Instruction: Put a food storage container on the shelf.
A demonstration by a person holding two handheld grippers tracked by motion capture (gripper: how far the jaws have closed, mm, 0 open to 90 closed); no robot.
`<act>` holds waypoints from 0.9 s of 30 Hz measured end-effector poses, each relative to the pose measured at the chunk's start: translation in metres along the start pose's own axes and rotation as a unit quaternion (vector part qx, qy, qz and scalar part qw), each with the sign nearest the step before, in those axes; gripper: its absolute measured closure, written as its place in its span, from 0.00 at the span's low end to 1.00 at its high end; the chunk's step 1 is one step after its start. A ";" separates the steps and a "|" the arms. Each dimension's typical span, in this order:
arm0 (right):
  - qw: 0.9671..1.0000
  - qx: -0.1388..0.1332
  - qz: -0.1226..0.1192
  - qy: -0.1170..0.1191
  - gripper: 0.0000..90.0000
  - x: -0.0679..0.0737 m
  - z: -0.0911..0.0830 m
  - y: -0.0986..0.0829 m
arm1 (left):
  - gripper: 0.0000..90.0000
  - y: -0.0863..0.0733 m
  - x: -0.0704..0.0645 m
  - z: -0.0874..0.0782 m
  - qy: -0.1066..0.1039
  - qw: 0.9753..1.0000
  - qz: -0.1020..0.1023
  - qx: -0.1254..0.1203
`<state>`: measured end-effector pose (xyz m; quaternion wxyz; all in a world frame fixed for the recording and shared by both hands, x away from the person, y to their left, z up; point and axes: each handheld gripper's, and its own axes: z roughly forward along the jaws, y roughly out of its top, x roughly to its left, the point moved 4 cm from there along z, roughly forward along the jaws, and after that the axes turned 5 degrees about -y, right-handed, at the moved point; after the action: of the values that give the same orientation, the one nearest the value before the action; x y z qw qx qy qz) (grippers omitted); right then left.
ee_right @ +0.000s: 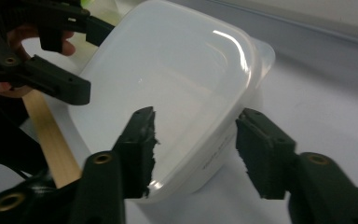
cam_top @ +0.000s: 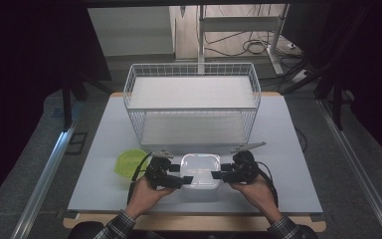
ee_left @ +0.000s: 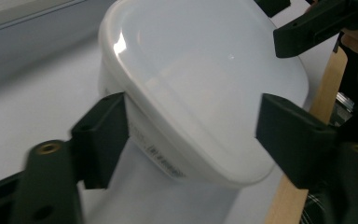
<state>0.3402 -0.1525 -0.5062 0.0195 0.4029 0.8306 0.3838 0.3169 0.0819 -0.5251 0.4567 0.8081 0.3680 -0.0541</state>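
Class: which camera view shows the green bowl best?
The high view: the green bowl lies whole on the table, left of the white lidded container. The right gripper view catches just a green sliver at its top edge.

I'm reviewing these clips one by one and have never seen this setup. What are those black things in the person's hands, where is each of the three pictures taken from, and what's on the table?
No robot here: a person holds a hand-operated grasping tool in each hand, each with two black jaws. The high view looks down from above the person's side of the table. The other two pictures come from small cameras riding on each tool, looking along its jaws.

On the table sit a white wire basket, a yellow-green bowl and a white lidded container.

The left tool and right tool meet the container from opposite sides. In both tool views the jaws stand apart around the container's corners. The left tool's jaw seems to touch the rim; whether it is firmly gripped, I cannot tell.
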 end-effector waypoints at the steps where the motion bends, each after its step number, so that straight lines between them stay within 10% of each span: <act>1: 1.000 0.000 0.000 0.000 0.57 0.000 0.000 0.000 | 0.38 0.000 0.000 0.000 0.000 1.000 0.000 0.000; 9: 0.998 0.007 0.064 0.000 0.74 0.006 -0.011 -0.006 | 0.65 -0.005 -0.009 -0.015 0.020 1.000 -0.018 -0.006; 27: 0.998 -0.042 0.042 -0.032 0.88 0.013 -0.014 -0.006 | 0.85 -0.007 -0.012 -0.022 0.078 0.995 -0.036 -0.047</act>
<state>0.3233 -0.1548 -0.4965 0.0463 0.4482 0.7952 0.4057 0.2982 0.0940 -0.5120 0.4613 0.7740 0.4336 0.0103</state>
